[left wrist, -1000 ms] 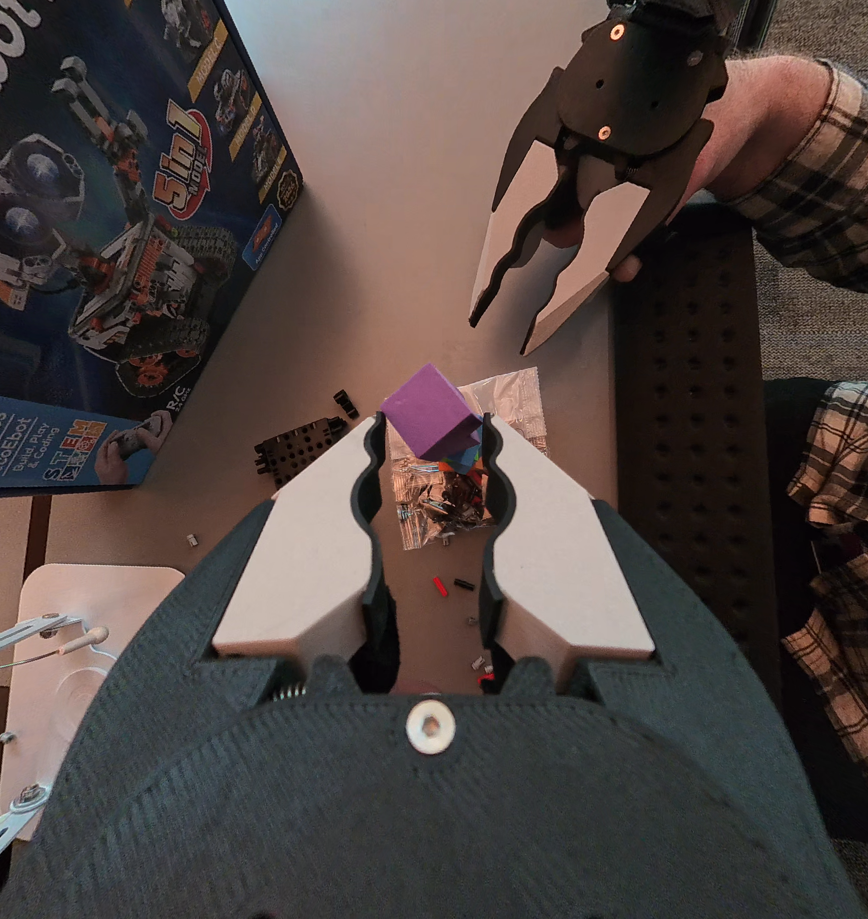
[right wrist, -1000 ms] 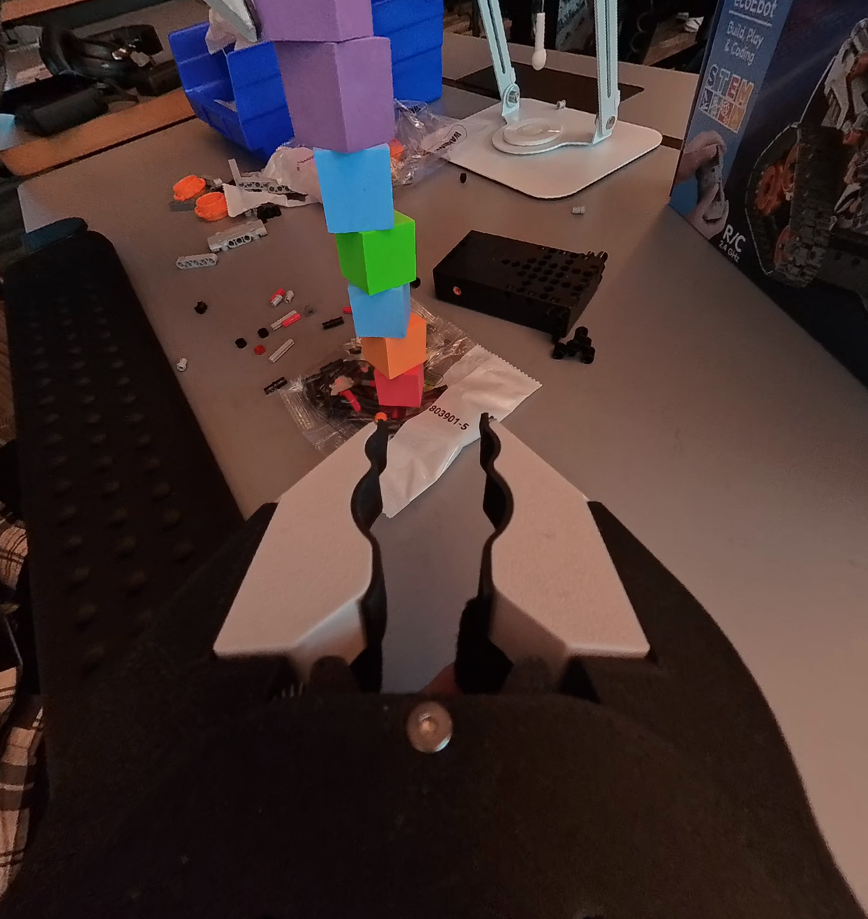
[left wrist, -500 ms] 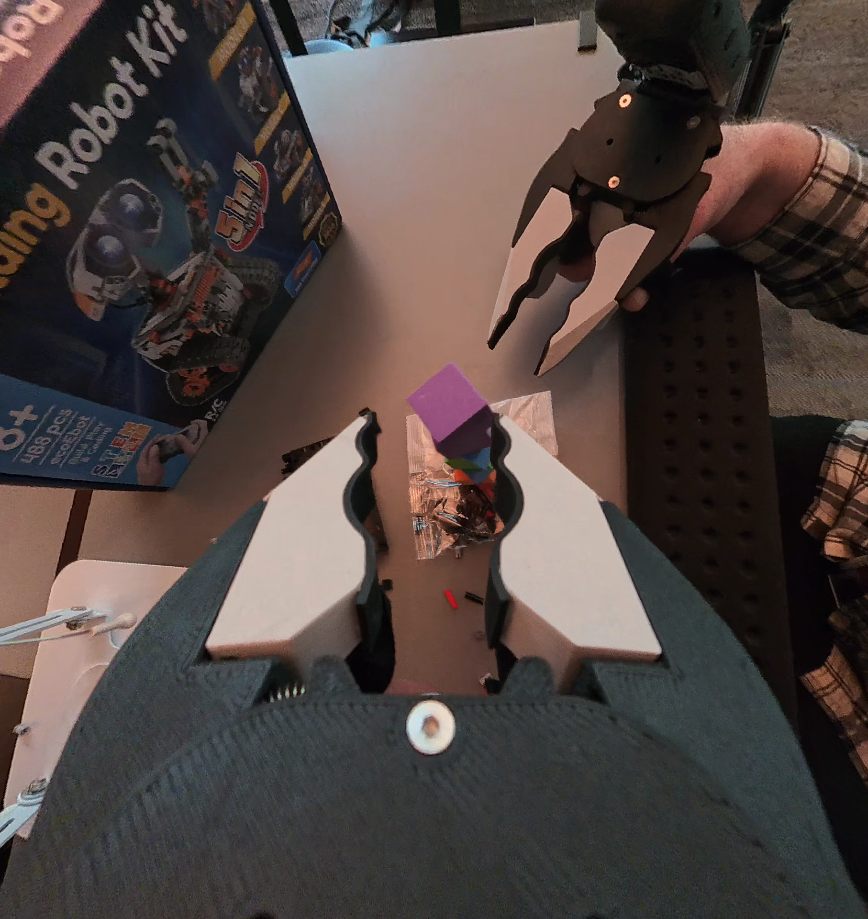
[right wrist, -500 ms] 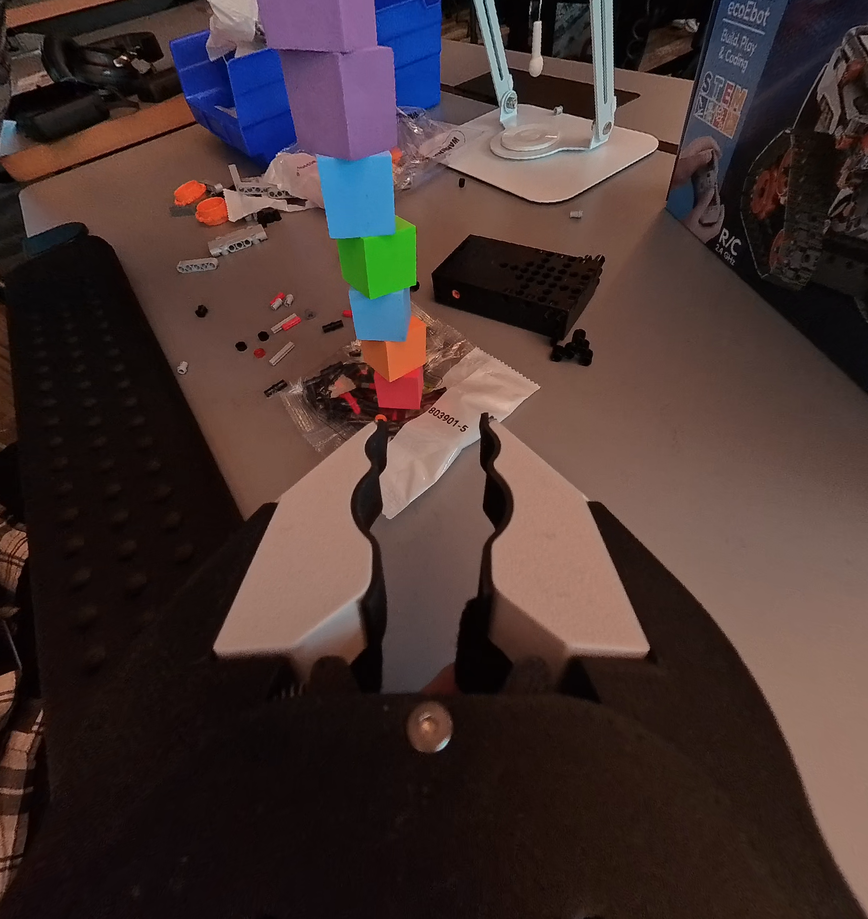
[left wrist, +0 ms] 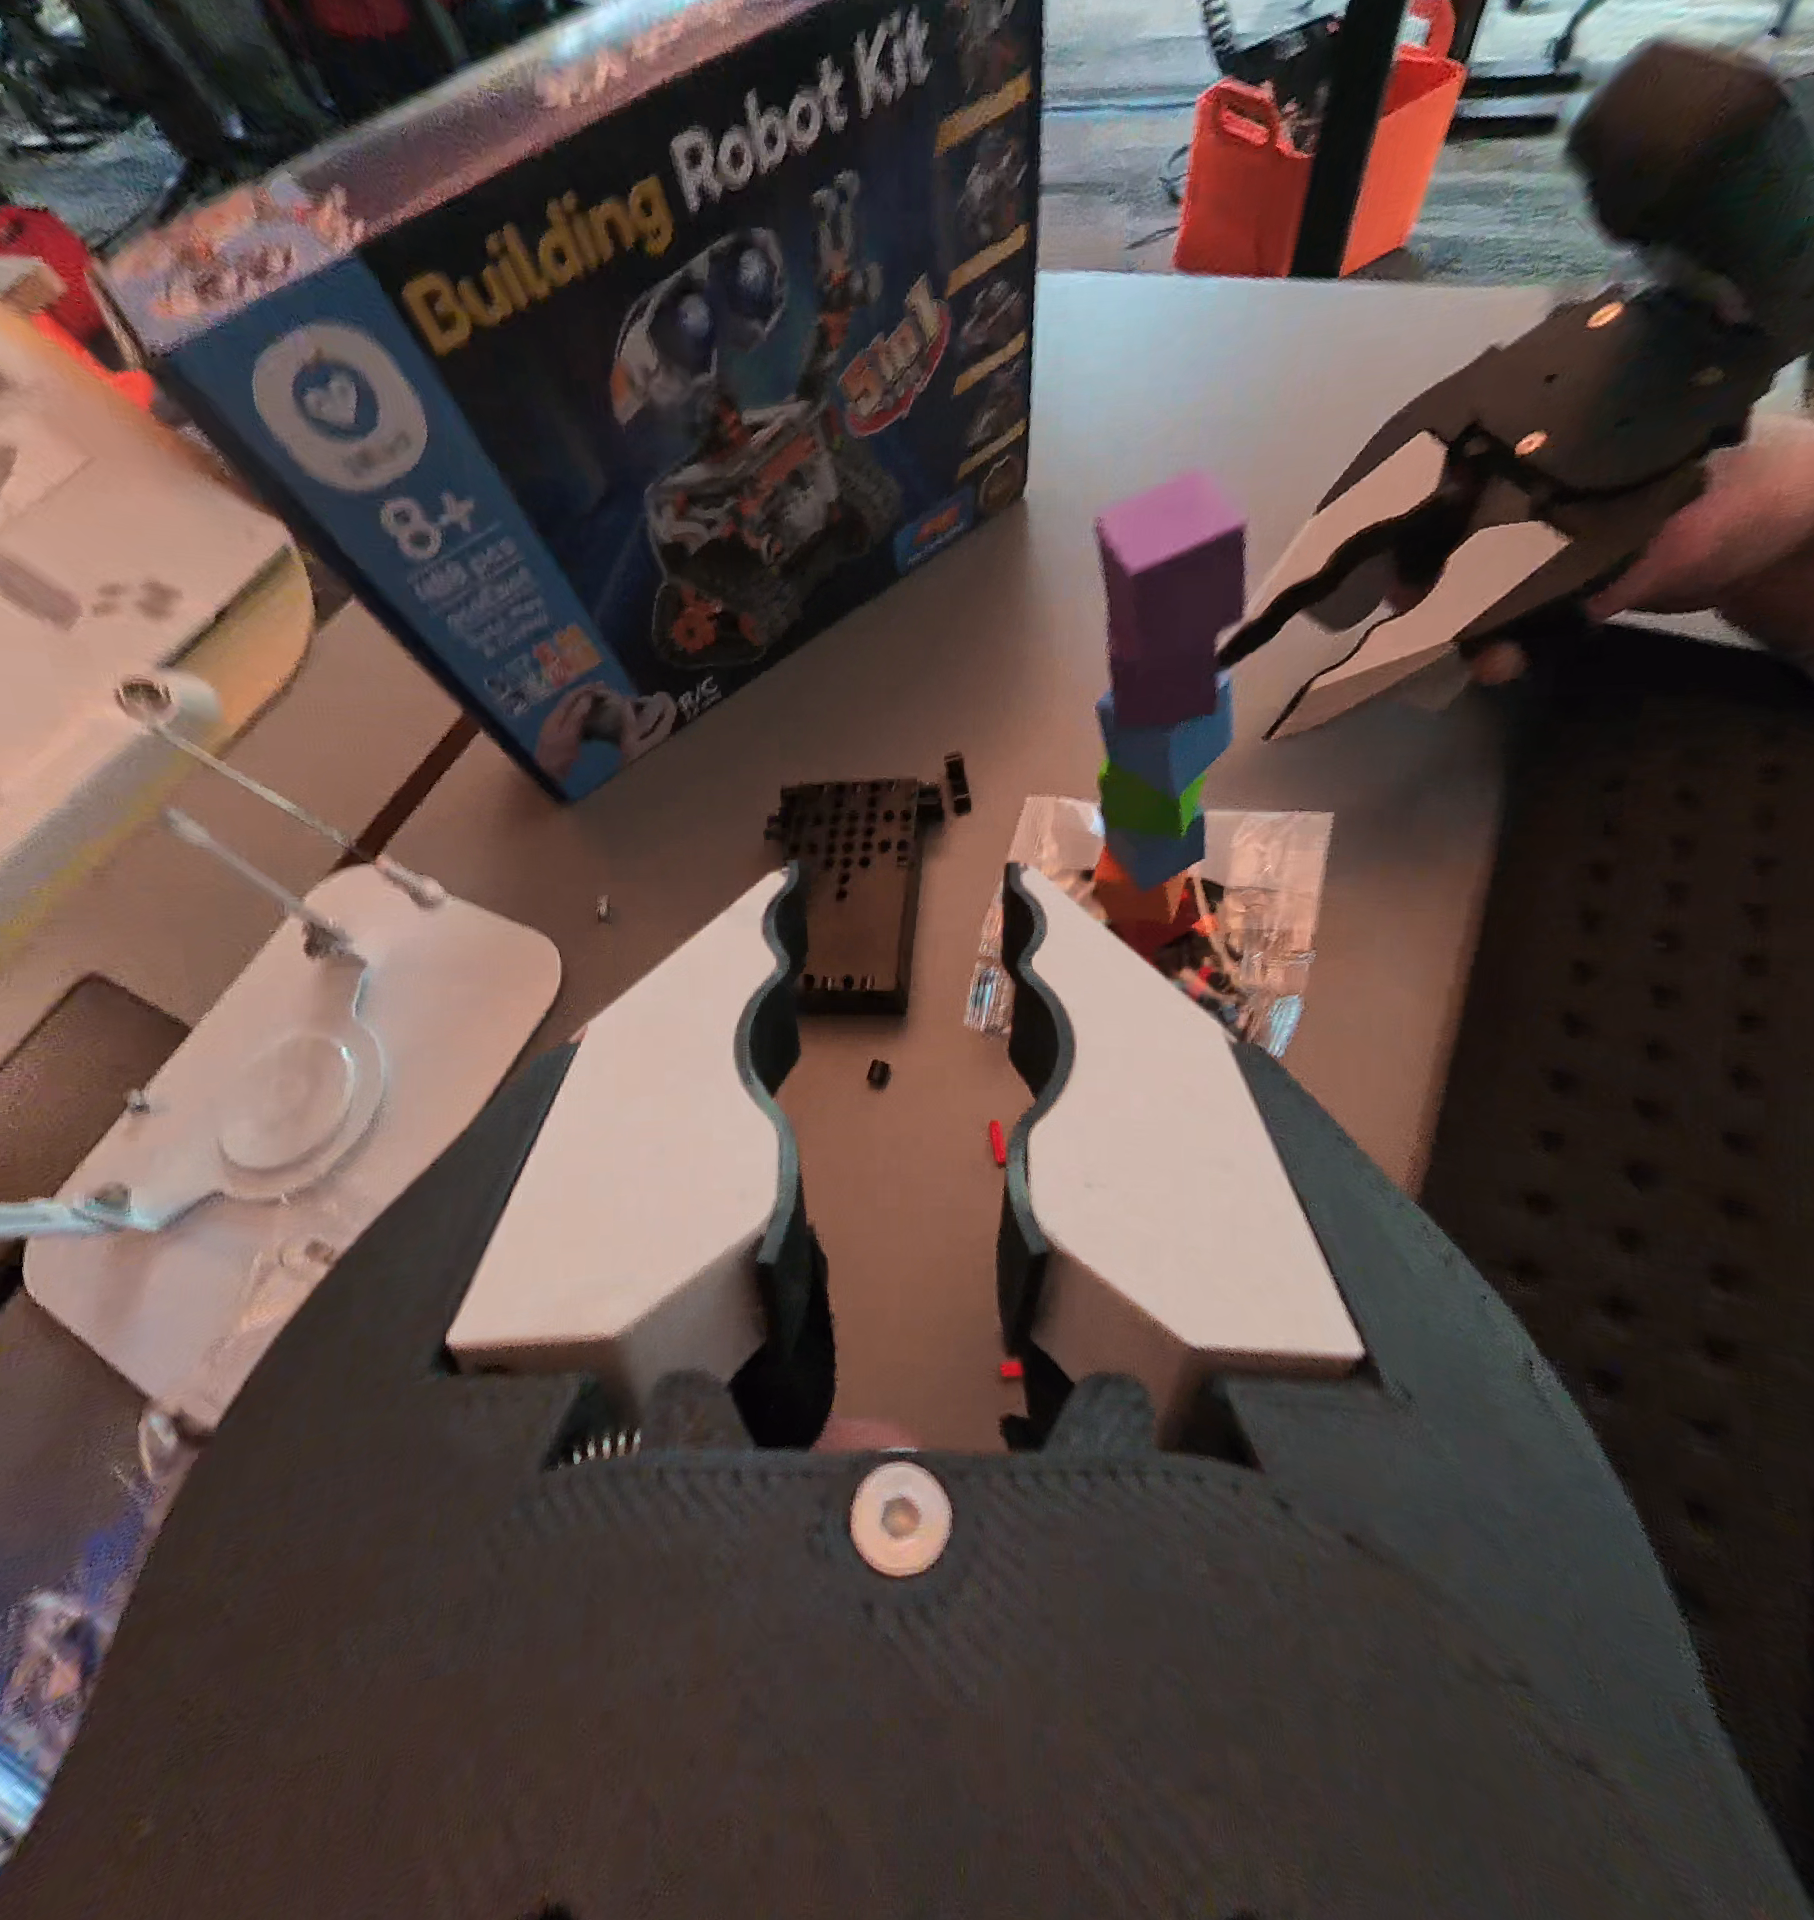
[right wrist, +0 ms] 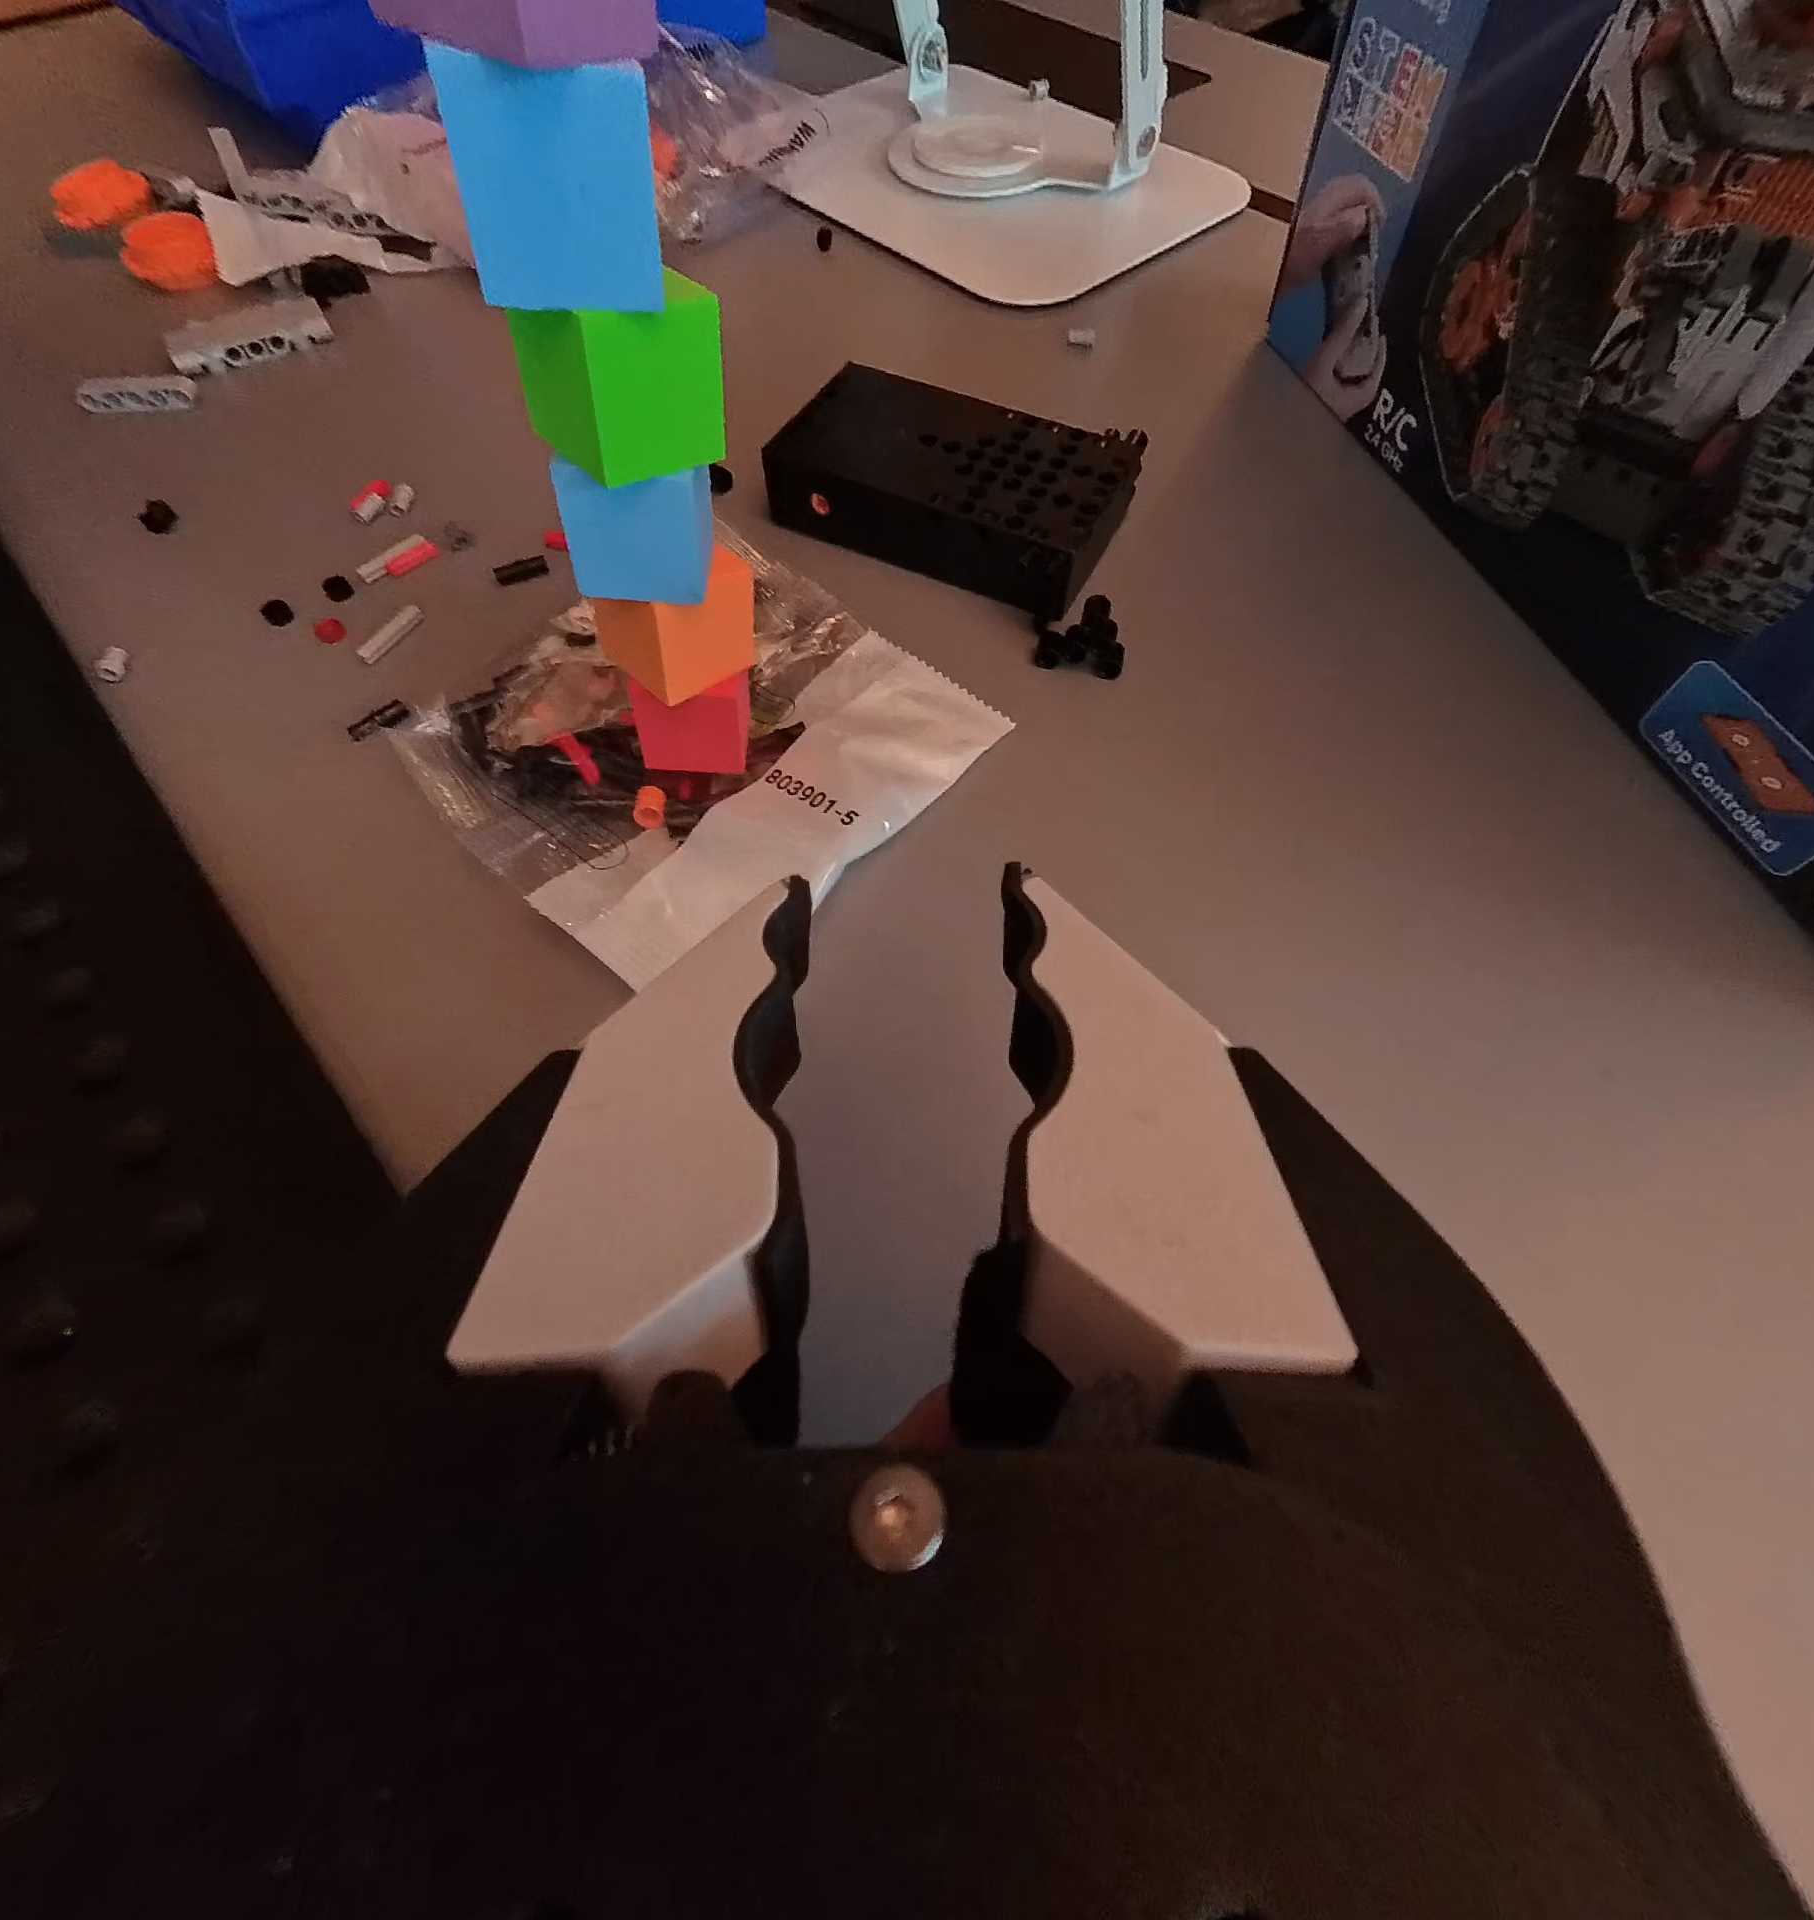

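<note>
A leaning tower of foam cubes [right wrist: 622, 379] stands on a clear plastic bag of small parts [right wrist: 841, 790]. From the bottom it is red [right wrist: 690, 727], orange, blue, green, light blue and purple; the top is cut off here. In the left wrist view the tower [left wrist: 1157, 727] ends in a purple cube [left wrist: 1173, 566]. My left gripper [left wrist: 898, 883] is open and empty, back from the tower and to its left, over a black perforated block [left wrist: 856, 904]. My right gripper [right wrist: 903, 883] is open and empty, just short of the bag; from the left wrist view it [left wrist: 1246, 694] sits close beside the purple cubes.
A large robot kit box [left wrist: 674, 395] stands at the table's far side. A white stand base [left wrist: 290, 1070] with thin arms lies left. A black perforated mat [left wrist: 1651, 1039] runs along the right edge. Loose small parts [right wrist: 383, 561], orange wheels [right wrist: 134, 223] and a blue bin [right wrist: 259, 52] lie beyond the tower. Across from one pair of fingers to the other is roughly 25 cm. The purple cube [left wrist: 1173, 566] is about 8 cm from my left fingertips and 15 cm from my right. The right tips stand about 15 cm off the black perforated block [left wrist: 856, 904].
My left gripper has pulled back and left from above the top purple cube, which stays on the tower. My right gripper has moved closer to the tower.
</note>
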`<control>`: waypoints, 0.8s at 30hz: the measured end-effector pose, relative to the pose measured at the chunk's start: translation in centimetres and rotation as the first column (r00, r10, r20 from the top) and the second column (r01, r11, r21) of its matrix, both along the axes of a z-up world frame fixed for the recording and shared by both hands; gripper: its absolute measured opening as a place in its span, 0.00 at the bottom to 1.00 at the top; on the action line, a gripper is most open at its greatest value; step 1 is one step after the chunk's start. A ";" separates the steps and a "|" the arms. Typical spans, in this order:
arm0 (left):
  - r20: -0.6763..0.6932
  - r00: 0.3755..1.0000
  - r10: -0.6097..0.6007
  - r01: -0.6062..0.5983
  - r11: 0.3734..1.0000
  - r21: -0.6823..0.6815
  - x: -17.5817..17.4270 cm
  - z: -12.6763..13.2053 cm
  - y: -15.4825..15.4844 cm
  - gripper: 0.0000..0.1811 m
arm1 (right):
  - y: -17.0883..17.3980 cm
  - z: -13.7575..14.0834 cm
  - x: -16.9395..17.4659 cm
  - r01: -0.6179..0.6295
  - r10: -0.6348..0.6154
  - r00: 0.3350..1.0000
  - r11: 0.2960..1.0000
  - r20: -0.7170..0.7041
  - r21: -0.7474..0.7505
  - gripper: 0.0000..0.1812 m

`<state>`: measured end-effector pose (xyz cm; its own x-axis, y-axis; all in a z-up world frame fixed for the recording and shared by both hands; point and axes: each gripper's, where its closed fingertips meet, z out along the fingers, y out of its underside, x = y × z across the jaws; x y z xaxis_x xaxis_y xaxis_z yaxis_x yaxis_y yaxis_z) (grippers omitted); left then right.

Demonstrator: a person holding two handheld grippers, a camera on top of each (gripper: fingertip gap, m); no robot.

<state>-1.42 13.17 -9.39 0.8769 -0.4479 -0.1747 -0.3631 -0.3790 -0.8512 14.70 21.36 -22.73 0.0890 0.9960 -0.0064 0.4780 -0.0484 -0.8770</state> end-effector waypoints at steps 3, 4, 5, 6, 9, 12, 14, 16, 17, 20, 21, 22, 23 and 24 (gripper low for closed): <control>-0.091 0.988 0.125 -0.126 0.992 -0.010 -2.5 -3.9 0.0 0.19 | 0.6 -0.9 0.2 0.025 -0.028 0.999 0.998 0.046 0.060 0.20; -0.113 0.982 0.150 -0.154 0.988 -0.022 -3.1 -5.5 0.0 0.18 | 0.8 -1.3 0.2 0.029 -0.034 0.997 0.997 0.067 0.074 0.20; -0.113 0.982 0.149 -0.155 0.987 -0.042 -3.1 -7.0 -0.1 0.18 | 0.8 -1.7 0.2 0.030 -0.037 0.996 0.996 0.085 0.081 0.20; -0.091 0.985 0.143 -0.148 0.988 -0.052 -2.9 -8.2 0.0 0.18 | 0.8 -1.9 0.2 0.030 -0.039 0.995 0.995 0.096 0.090 0.20; 0.005 0.989 0.149 -0.147 0.985 -0.089 -2.7 -10.9 0.4 0.17 | 1.1 -2.0 0.0 0.035 -0.048 0.993 0.992 0.105 0.118 0.20; -0.038 0.985 0.170 -0.173 0.979 -0.111 -3.4 -12.0 0.6 0.17 | 1.3 -1.9 0.0 0.050 -0.063 0.993 0.990 0.098 0.129 0.20; -0.019 0.988 0.152 -0.153 0.984 -0.095 -2.9 -11.5 0.7 0.17 | 1.5 -1.7 0.1 0.061 -0.073 0.993 0.990 0.088 0.126 0.20; 0.017 0.992 0.129 -0.127 0.988 -0.091 -2.1 -11.4 0.7 0.17 | 1.6 -1.7 0.1 0.067 -0.079 0.993 0.990 0.086 0.128 0.20; 0.014 0.993 0.118 -0.116 0.988 -0.103 -1.8 -11.7 0.6 0.17 | 1.6 -1.8 0.1 0.067 -0.079 0.993 0.989 0.090 0.129 0.20; -0.024 1.000 0.014 -0.018 0.989 -0.145 0.1 -12.8 -0.1 0.17 | 1.6 -2.0 0.0 0.065 -0.079 0.991 0.989 0.106 0.134 0.20; -0.032 0.999 -0.032 0.027 0.987 -0.158 0.9 -13.0 -0.5 0.17 | 1.6 -2.1 0.0 0.064 -0.079 0.991 0.989 0.108 0.134 0.20; -0.034 0.997 -0.067 0.060 0.984 -0.170 1.7 -13.2 -0.8 0.17 | 1.7 -2.1 0.1 0.066 -0.080 0.991 0.989 0.106 0.132 0.20; -0.033 0.995 -0.095 0.088 0.980 -0.178 2.3 -13.3 -1.1 0.17 | 1.8 -2.0 0.1 0.069 -0.082 0.991 0.990 0.103 0.127 0.20; -0.035 0.993 -0.114 0.106 0.978 -0.182 2.7 -13.4 -1.2 0.17 | 1.8 -1.9 0.1 0.071 -0.083 0.992 0.990 0.098 0.121 0.20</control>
<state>1.31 12.00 -22.80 0.8135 -0.5689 -0.1208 -0.4476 -0.4797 -0.7547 14.80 23.16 -24.66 0.1597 0.9795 0.1225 0.5645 0.0112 -0.8254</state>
